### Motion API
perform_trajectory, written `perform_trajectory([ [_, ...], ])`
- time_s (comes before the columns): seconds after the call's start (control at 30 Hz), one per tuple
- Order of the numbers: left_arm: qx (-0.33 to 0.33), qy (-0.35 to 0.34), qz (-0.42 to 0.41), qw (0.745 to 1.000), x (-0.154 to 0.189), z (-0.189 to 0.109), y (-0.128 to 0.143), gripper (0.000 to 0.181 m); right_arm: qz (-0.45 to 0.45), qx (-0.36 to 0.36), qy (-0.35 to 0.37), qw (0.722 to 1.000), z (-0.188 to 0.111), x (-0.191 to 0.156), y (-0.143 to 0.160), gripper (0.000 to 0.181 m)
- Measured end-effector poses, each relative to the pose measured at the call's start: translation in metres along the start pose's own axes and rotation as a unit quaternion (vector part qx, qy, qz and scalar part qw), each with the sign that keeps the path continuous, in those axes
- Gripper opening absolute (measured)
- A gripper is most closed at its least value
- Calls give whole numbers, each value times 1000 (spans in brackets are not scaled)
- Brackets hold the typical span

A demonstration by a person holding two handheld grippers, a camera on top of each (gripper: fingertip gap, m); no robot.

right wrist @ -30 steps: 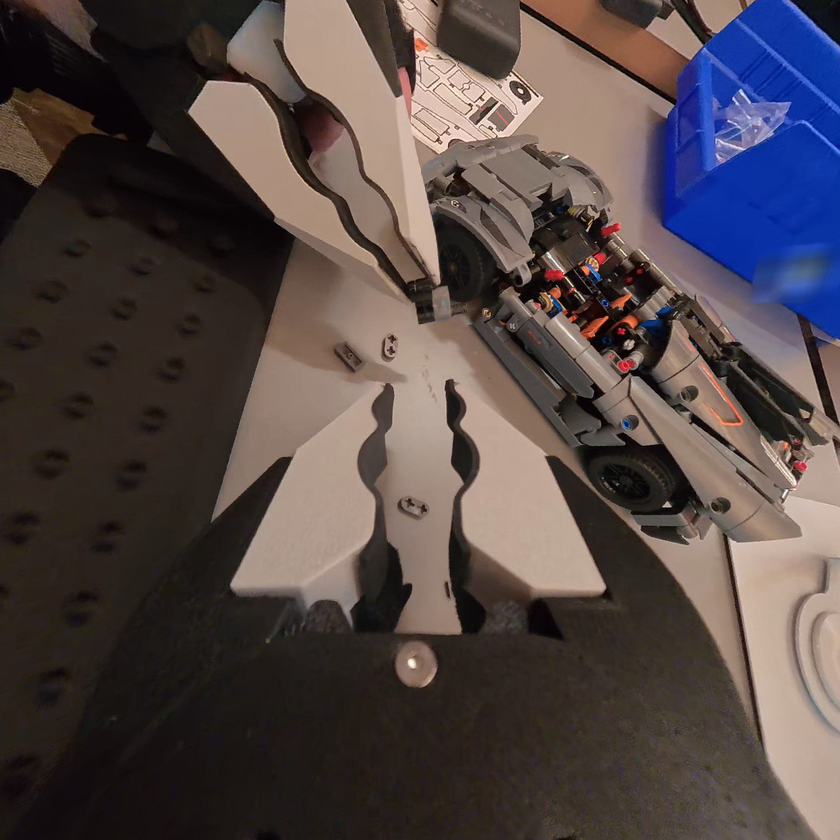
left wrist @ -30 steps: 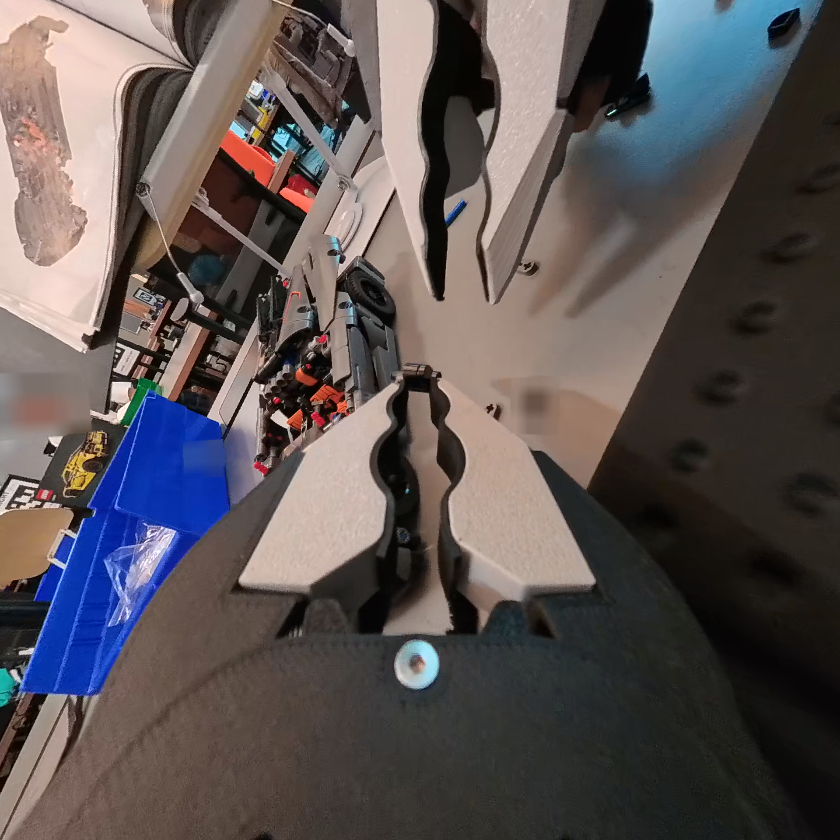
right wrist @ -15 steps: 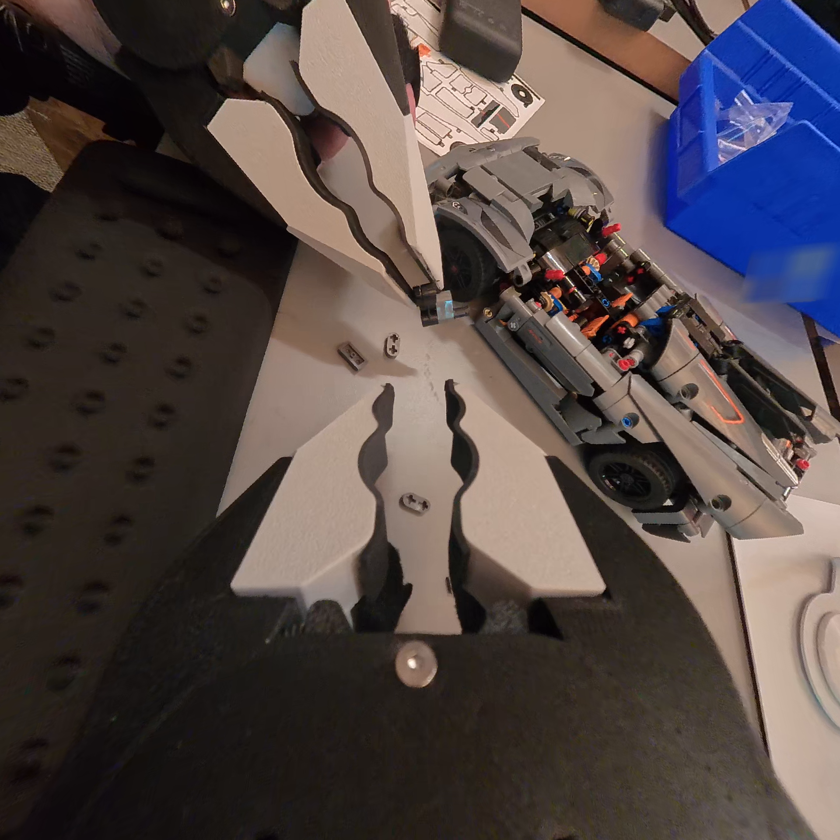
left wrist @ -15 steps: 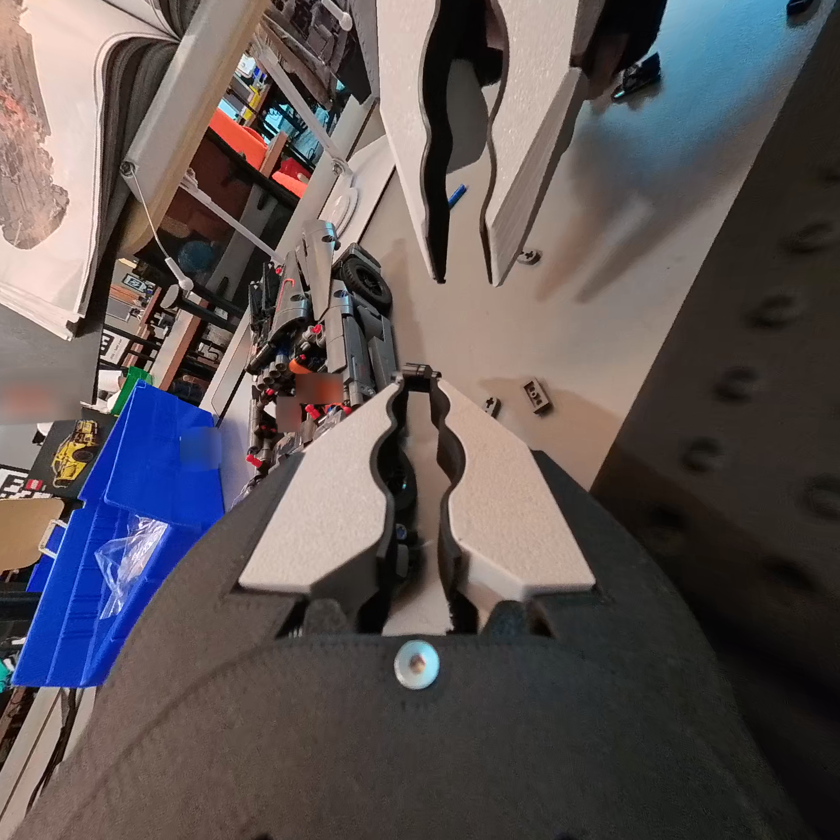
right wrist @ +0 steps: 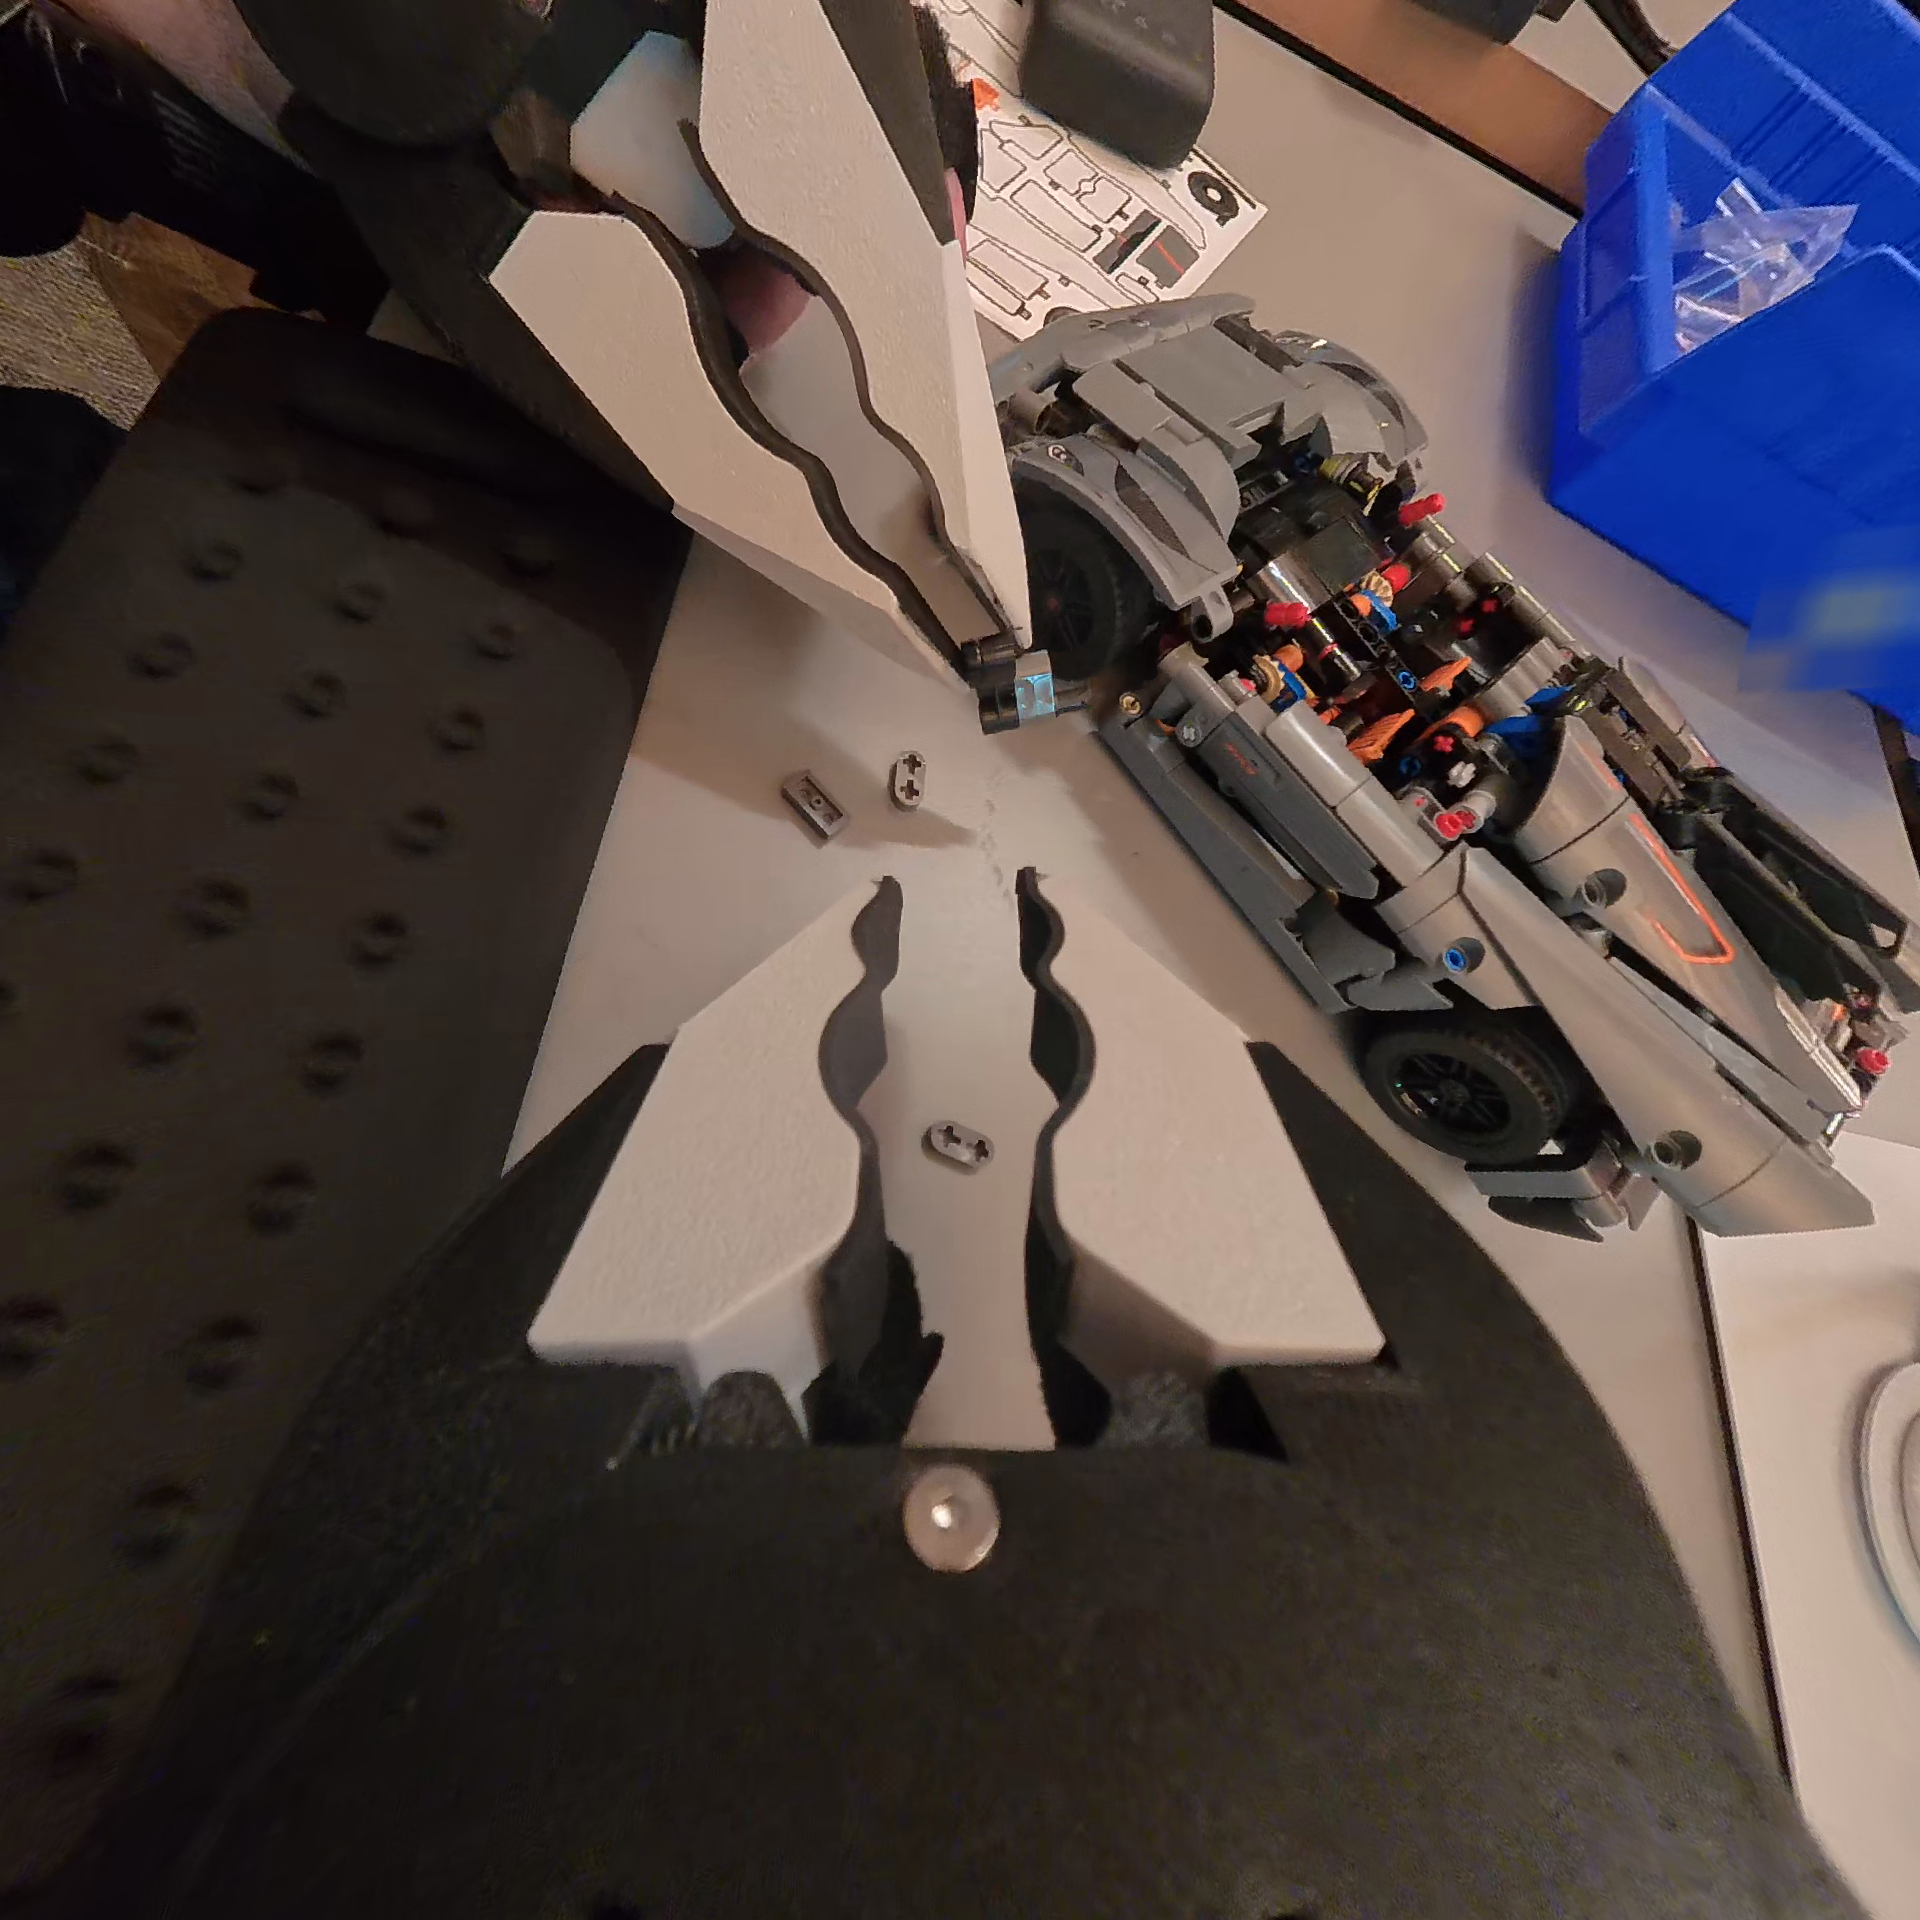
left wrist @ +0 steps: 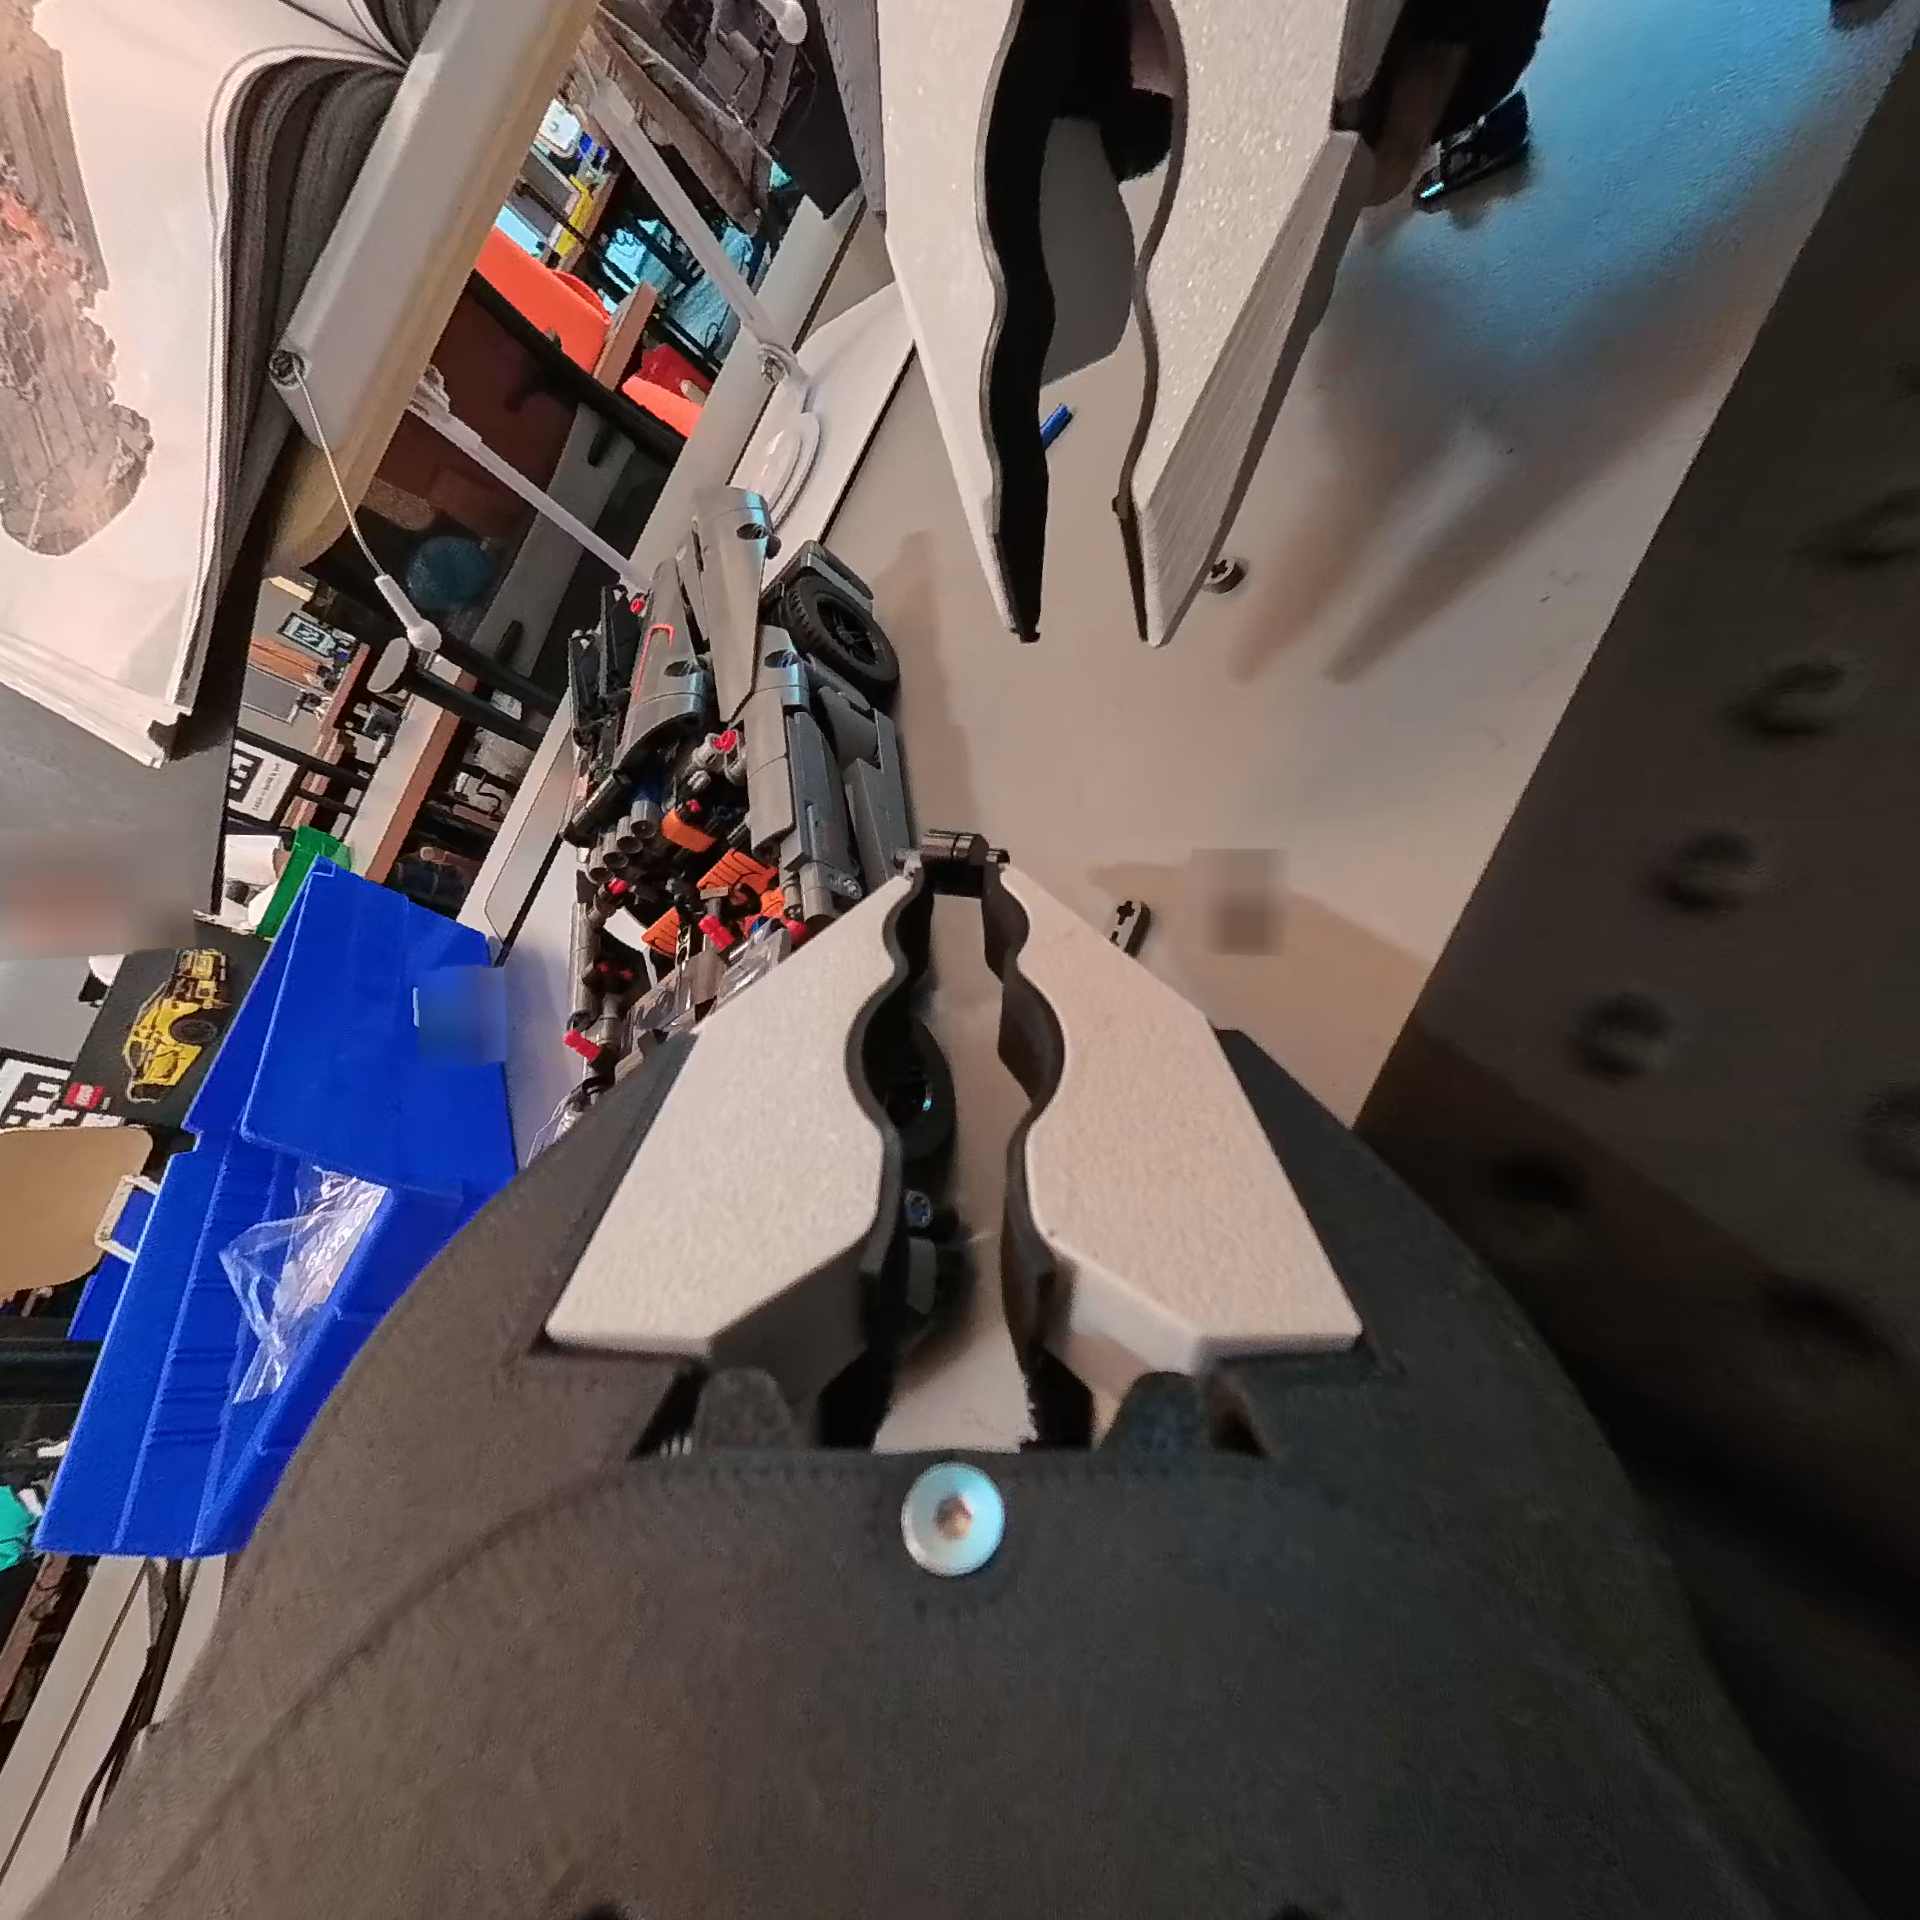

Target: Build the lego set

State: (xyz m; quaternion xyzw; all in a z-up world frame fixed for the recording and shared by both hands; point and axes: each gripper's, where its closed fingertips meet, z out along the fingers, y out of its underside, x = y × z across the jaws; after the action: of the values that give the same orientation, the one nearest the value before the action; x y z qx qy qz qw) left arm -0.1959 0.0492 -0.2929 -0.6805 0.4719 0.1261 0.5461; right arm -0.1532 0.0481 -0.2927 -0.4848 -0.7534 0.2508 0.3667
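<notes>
Your left gripper (left wrist: 954, 871) is clamped on a small black connector piece (right wrist: 1013, 681) w/ its tips, held just beside the grey lego car (right wrist: 1434, 748) near its front wheel. Your right gripper (right wrist: 956, 883) hangs w/ jaws apart over the table (right wrist: 727, 727), a small grey link (right wrist: 957, 1146) lying btwn its fingers. Two more loose grey bits (right wrist: 862, 795) sit just ahead; blue bin (right wrist: 1745, 343) is beyond the car.

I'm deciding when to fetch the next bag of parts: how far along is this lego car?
The grey lego car has bodywork and wheels on, though its orange-and-black middle is still uncovered. The left gripper pinches a small black piece beside the front wheel. The open right gripper holds nothing; three small grey pieces lie loose.
</notes>
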Motion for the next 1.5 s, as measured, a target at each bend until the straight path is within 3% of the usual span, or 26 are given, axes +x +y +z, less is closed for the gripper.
perform_trajectory([
  [0.57,2,-6,-3,1000,-2,-1,-1,6,1,-2,-1,1000,0,0,1,20],
  [0.83,22,-82,36,996,-21,-13,-12,6,13,-3,7,1000,-1,5,2,20],
  [1.03,65,-92,-4,994,-31,-24,-21,7,13,-7,3,1000,2,3,4,20],
  [1.23,86,-63,-41,993,-28,-25,-24,7,19,-3,0,1000,2,4,4,20],
  [1.5,152,-1,-160,975,-36,-33,-32,7,17,3,3,1000,-1,4,1,21],
])
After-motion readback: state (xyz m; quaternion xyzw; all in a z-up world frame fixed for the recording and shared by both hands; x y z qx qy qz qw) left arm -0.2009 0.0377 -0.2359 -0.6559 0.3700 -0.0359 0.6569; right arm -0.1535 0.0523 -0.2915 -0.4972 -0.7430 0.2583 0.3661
